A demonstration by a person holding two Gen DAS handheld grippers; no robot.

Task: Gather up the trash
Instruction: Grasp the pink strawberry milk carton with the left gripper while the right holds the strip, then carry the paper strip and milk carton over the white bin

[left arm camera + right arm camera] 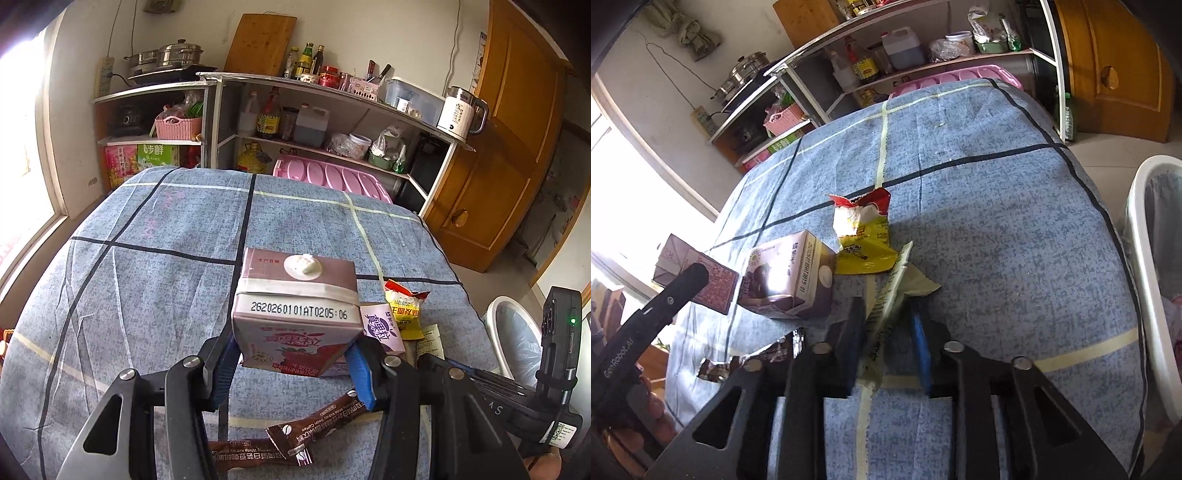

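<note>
Left gripper (293,363) clamped on a pink drink carton (295,314), blue pads pressed against both lower sides, carton upright and lifted clear of the blue checked tablecloth (147,258). Printed date code across the carton's upper band, round white seal on its top face.

Right gripper (888,339) parted only narrowly, a thin cream paper wrapper (890,291) standing on edge between the pads; cannot tell for sure whether the pads press on it, though a gap shows on the blue-pad side. Wrapper blurred.

Just beyond the right gripper, a torn yellow-and-red snack packet (862,240) lying on the cloth, touching the wrapper's far end. Left of it in the right wrist view, a second carton (790,280) resting on its side on the cloth, and further left the held carton with the left gripper's black arm across it.

Under the left gripper, two brown coffee sachets (317,428) flat on the cloth, overlapping at one end.

At the table's right edge, a white bin (1145,258) lined with a clear bag, standing on the floor.

Behind the table, shelves (332,110) crowded with bottles, pots and a pink basket, wooden door (517,129) to the right.
</note>
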